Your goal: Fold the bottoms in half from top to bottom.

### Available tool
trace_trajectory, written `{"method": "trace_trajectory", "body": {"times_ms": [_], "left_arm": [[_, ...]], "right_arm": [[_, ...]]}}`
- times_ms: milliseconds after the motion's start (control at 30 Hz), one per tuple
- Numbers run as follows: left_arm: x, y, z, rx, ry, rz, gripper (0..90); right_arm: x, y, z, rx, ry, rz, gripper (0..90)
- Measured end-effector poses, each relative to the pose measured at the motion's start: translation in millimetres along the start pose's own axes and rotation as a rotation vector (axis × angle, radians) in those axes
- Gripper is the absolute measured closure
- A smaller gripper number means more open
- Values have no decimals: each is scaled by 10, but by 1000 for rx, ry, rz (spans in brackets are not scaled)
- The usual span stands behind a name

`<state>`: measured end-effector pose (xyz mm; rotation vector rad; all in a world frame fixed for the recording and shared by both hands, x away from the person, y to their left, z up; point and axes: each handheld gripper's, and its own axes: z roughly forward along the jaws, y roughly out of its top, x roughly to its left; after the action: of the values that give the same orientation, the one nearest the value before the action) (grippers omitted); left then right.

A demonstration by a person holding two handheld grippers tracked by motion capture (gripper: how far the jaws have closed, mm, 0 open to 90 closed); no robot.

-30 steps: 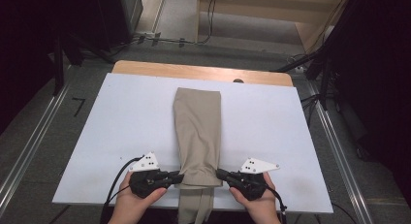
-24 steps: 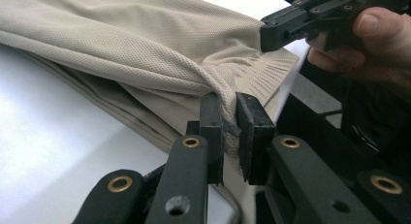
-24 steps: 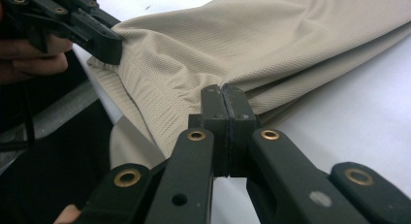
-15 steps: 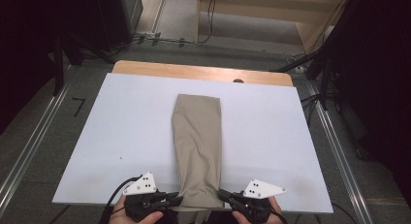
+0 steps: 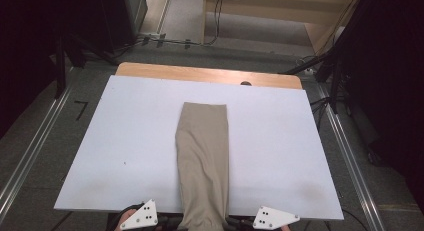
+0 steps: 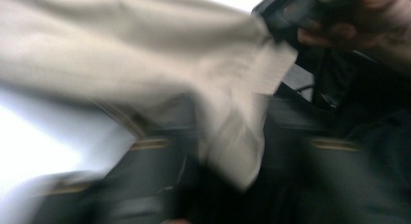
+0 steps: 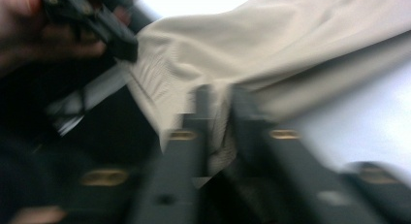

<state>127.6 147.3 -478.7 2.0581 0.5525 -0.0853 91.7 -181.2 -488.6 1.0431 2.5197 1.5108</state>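
Observation:
A long beige cloth lies lengthwise down the middle of the white table, and its near end hangs over the front edge. My left gripper and right gripper sit at that edge, one on each side of the cloth's near end. In the blurred left gripper view the cloth bunches between the jaws of my left gripper. The right gripper view has my right gripper shut on a fold of the cloth. Each view also catches the other gripper pinching the hem.
A wooden strip runs along the table's far edge. Metal rails flank the table on the floor. Cables and dark equipment stand beyond the far right corner.
Both grippers have drawn back toward the person to the table's front edge, and the cloth has slid with them. Its far end is now farther from the wooden strip.

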Motion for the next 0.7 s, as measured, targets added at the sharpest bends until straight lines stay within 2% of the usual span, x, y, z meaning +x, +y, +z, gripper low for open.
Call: {"method": "trace_trajectory", "body": {"times_ms": [33, 67, 133, 200, 267, 367, 500, 633, 700], "left_arm": [[6, 28, -10, -3, 22, 0, 267], [34, 54, -22, -10, 19, -6, 165], [124, 93, -50, -58, -8, -29, 113], [218, 145, -55, -79, -18, -43, 67], [282, 208, -57, -93, -13, -32, 40], [371, 325, -58, -109, 4, -4, 33], [459, 488, -5, -116, 19, 29, 33], [526, 616, 64, -124, 13, 65, 33], [575, 659, 94, -125, 11, 68, 33]], "right_arm": [[10, 19, -21, 8, -4, -21, 487], [14, 45, -48, -1, -18, -35, 406], [-22, 110, -102, -33, -26, -26, 284], [-87, 176, -124, -60, -39, -15, 195], [-135, 239, -126, -71, -64, -20, 153], [-207, 333, -109, -78, -72, -43, 126], [-325, 456, -79, -97, -75, -54, 125], [-400, 581, -47, -100, -74, -72, 122], [-436, 641, -34, -96, -77, -83, 118]]}}
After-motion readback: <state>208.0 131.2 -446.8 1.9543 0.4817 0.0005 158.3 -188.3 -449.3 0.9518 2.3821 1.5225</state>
